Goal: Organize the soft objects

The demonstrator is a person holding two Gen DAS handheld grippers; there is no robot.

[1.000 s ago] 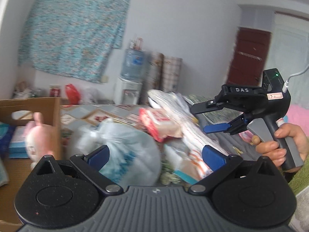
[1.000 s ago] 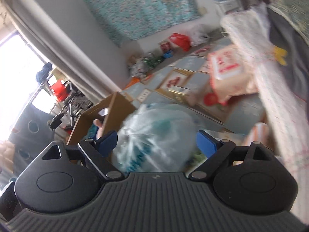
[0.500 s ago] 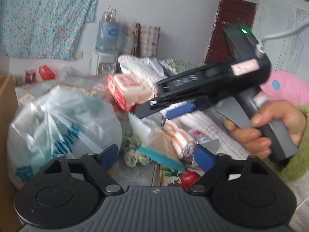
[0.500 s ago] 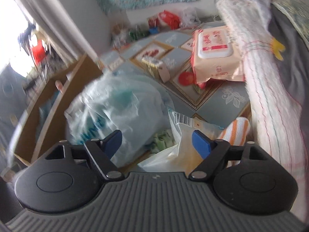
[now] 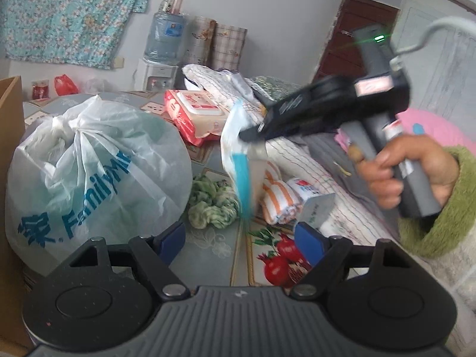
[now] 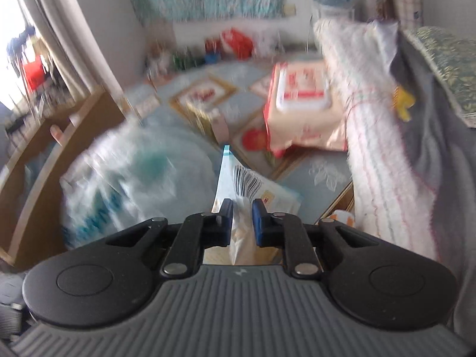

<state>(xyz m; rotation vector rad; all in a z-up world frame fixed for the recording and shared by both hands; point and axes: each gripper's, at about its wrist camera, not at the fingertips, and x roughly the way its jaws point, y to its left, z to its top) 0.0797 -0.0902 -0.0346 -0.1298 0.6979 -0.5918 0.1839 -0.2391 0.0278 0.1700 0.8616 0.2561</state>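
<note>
My right gripper (image 6: 241,218) is shut on a clear plastic packet with a blue edge (image 6: 238,183). In the left wrist view the packet (image 5: 241,160) hangs from the right gripper (image 5: 253,132) above the floor mat. My left gripper (image 5: 239,239) is open and empty, low over the mat. Under the packet lie a green knitted cloth (image 5: 212,205), an orange striped rolled towel (image 5: 279,199) and a small tissue pack (image 5: 312,197). A full white plastic bag (image 5: 95,172) stands at the left. A pink wet-wipes pack (image 5: 193,113) lies behind.
A cardboard box (image 5: 10,148) stands at the far left, beside the bag. A folded white blanket (image 6: 377,148) and grey bedding (image 6: 431,136) run along the right. A water dispenser (image 5: 162,44) stands at the back wall. A pink cushion (image 5: 431,128) lies behind the right hand.
My right gripper has shut on the plastic packet and lifted it off the mat. The left gripper has dipped lower and stays open.
</note>
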